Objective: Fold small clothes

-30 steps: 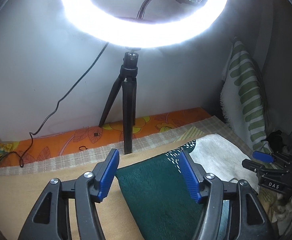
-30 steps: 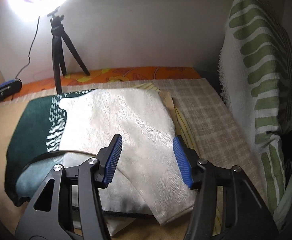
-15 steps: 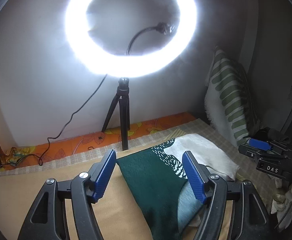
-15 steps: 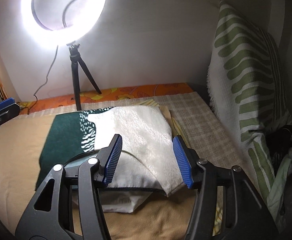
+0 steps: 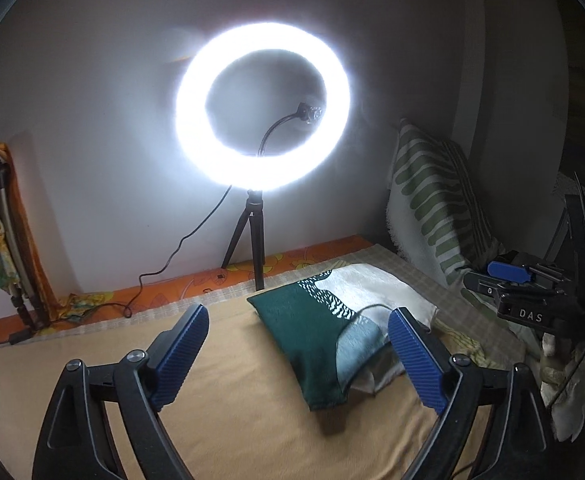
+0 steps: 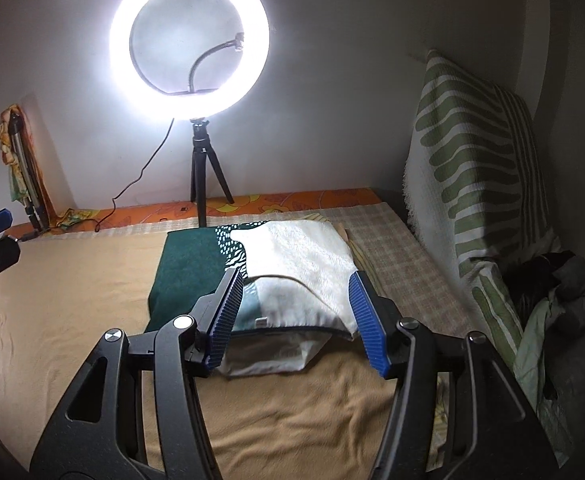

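A small folded garment (image 6: 260, 264), dark green on its left half and white on its right, lies flat on the tan blanket (image 6: 92, 300). It also shows in the left wrist view (image 5: 324, 324). My left gripper (image 5: 298, 354) is open and empty, held above the blanket short of the garment's near left edge. My right gripper (image 6: 294, 320) is open and empty, just short of the garment's near edge. The right gripper's body shows at the right of the left wrist view (image 5: 528, 300).
A lit ring light on a black tripod (image 6: 202, 184) stands behind the garment by the wall. A green-striped pillow (image 6: 472, 168) leans at the right. A checked cloth (image 6: 392, 264) and orange floral sheet (image 6: 292, 200) lie beneath. Dark clothes (image 6: 564, 292) pile at far right.
Both grippers have pulled back and up from the garment, which now looks smaller and farther away. The ring light has come fully into view. Both stay open.
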